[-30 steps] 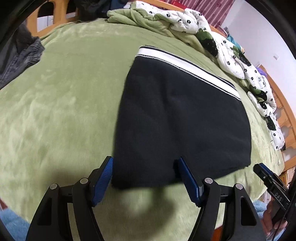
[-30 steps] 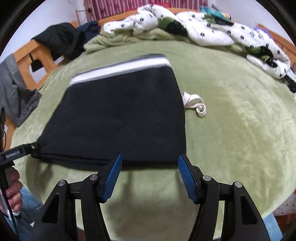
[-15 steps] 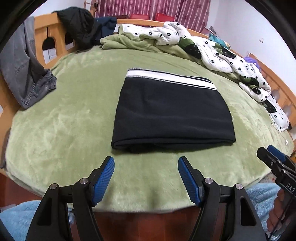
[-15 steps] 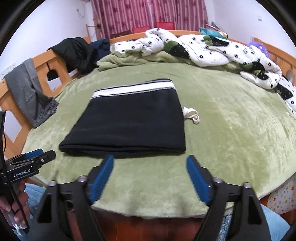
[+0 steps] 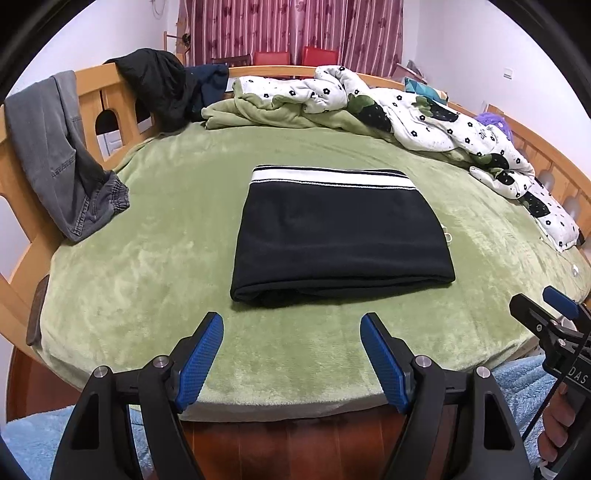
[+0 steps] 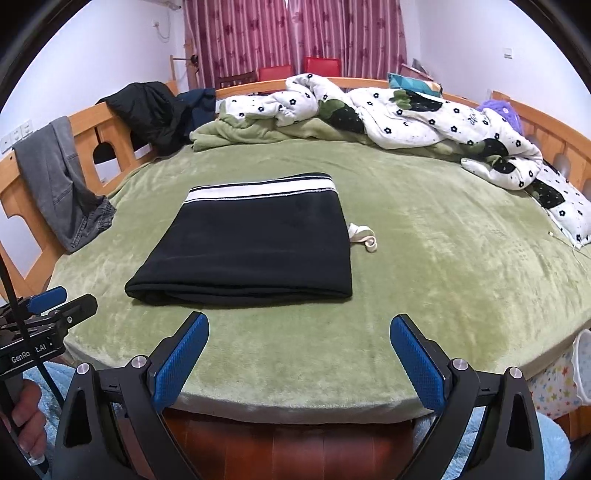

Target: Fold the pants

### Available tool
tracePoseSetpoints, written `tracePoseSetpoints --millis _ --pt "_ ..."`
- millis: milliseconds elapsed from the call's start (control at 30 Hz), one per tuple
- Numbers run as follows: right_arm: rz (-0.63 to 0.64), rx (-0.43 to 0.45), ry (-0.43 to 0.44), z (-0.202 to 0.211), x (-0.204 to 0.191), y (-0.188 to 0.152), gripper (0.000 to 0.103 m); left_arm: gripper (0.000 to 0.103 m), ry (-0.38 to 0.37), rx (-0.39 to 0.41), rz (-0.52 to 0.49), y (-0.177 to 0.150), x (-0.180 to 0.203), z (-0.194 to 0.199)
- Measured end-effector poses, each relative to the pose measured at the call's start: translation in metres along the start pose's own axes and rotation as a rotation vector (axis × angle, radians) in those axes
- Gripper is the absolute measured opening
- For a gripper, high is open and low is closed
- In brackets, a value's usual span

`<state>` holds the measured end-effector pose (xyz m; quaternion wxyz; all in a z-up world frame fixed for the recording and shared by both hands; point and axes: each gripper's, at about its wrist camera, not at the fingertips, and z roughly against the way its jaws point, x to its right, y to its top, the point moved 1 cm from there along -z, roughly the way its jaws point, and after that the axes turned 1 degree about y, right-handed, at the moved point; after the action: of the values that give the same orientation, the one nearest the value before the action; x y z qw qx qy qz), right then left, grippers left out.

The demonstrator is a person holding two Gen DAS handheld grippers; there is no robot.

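I see a bed [image 5: 147, 258] under a green plush cover, framed by a wooden rail [image 5: 96, 96]. Behind it hang striped maroon curtains [image 6: 295, 33] between white walls [image 6: 92, 55], with red chairs [image 6: 321, 62] and a reddish wood floor [image 5: 295, 443] below.

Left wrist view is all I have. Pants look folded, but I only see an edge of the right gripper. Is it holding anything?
Observer: No. The right gripper has nothing between its pads. Its jaws are opening, and it sits short of the folded pants.
Operator: Anything loose on the pants' right side? It's tiny from here.
Observer: Yes, a white drawstring loops out from the right edge and lies on the green blanket.
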<state>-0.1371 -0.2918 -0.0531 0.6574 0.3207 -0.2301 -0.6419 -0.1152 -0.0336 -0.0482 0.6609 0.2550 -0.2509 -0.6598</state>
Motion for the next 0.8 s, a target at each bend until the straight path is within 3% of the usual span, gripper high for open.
tracePoseSetpoints --millis 800 --pt "-0.007 0.015 -0.030 -0.0020 0.0014 0.0024 0.097 0.075 0.013 0.026 0.009 0.0024 0.0035 0.0054"
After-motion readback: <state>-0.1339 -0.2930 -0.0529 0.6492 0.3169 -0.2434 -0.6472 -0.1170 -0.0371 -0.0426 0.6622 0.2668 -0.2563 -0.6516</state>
